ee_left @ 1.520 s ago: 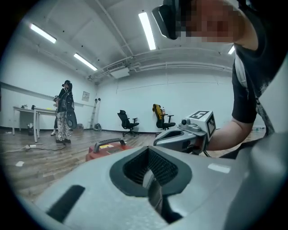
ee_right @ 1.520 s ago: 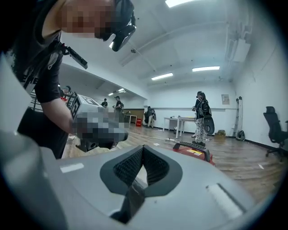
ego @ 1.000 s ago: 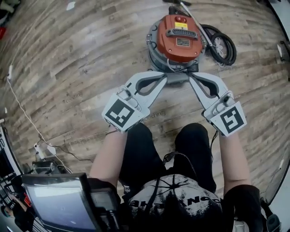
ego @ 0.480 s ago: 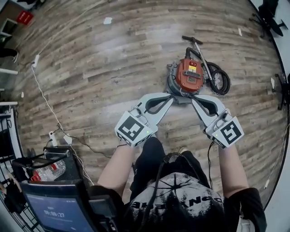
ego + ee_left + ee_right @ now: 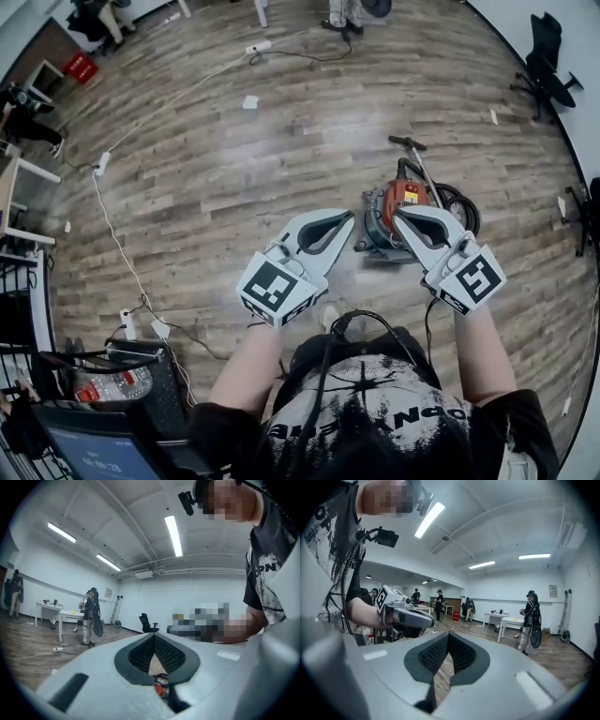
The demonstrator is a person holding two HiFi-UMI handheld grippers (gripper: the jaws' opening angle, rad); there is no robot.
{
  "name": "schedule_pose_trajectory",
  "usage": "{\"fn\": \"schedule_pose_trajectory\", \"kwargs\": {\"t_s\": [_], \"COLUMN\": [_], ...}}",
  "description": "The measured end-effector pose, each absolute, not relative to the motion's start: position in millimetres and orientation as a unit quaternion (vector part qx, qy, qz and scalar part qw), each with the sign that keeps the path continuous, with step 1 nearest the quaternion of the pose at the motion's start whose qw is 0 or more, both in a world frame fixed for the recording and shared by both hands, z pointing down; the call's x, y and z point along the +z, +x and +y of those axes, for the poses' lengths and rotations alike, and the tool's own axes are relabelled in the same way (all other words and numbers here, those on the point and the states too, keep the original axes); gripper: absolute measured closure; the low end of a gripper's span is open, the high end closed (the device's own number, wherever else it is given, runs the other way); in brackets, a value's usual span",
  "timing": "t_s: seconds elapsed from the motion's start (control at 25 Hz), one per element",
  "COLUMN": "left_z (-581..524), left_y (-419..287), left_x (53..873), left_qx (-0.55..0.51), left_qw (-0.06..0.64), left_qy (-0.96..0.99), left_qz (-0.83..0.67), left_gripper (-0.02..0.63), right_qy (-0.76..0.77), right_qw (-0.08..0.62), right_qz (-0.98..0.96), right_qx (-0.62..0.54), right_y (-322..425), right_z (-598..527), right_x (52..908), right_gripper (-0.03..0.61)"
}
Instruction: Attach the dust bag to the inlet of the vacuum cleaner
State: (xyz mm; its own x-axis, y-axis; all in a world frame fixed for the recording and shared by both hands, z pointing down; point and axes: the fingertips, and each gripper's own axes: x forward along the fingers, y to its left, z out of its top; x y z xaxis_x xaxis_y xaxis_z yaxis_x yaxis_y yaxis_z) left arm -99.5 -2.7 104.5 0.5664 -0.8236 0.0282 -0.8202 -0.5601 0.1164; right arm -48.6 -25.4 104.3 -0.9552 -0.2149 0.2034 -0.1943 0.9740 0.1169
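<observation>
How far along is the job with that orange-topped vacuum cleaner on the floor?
Done: unclear. The vacuum cleaner stands closed with its orange top on, and no dust bag shows, so it may already be inside. In hand: nothing; the left hand-held gripper and right hand-held gripper are both shut and empty. Left: nothing visible.

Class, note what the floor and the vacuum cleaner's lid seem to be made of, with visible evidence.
Floor: wood or wood-look laminate, matte; plank seams and grain streaks show. Vacuum cleaner lid: probably moulded plastic, smooth orange-red; too small to be sure.
</observation>
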Motion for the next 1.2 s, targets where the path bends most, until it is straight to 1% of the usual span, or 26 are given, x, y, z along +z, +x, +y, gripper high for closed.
{"fn": "schedule_pose_trajectory", "kwargs": {"t_s": [0.16,0.52,0.8,1.04,1.2], "left_z": [7,5,-10,-28,-33], "left_y": [-104,-103,-79,-48,-33], "left_x": [96,81,78,85,91], "left_qx": [-0.023,-0.002,-0.012,-0.013,-0.008], "left_qw": [0.056,0.04,0.058,0.078,0.083], "left_qy": [0.88,0.856,0.832,0.825,0.824], "left_qz": [-0.471,-0.516,-0.551,-0.559,-0.56], "left_gripper": [0.614,0.614,0.614,0.614,0.614], "right_qy": [0.096,0.065,0.044,0.05,0.051], "right_qw": [0.1,0.076,0.081,0.102,0.104], "right_qz": [-0.989,-0.993,-0.994,-0.992,-0.992], "right_qx": [-0.055,-0.065,-0.064,-0.056,-0.049], "right_y": [-58,-57,-24,9,24], "right_z": [-18,-27,-46,-69,-74], "right_x": [91,71,66,82,87], "right_gripper": [0.574,0.574,0.574,0.574,0.574]}}
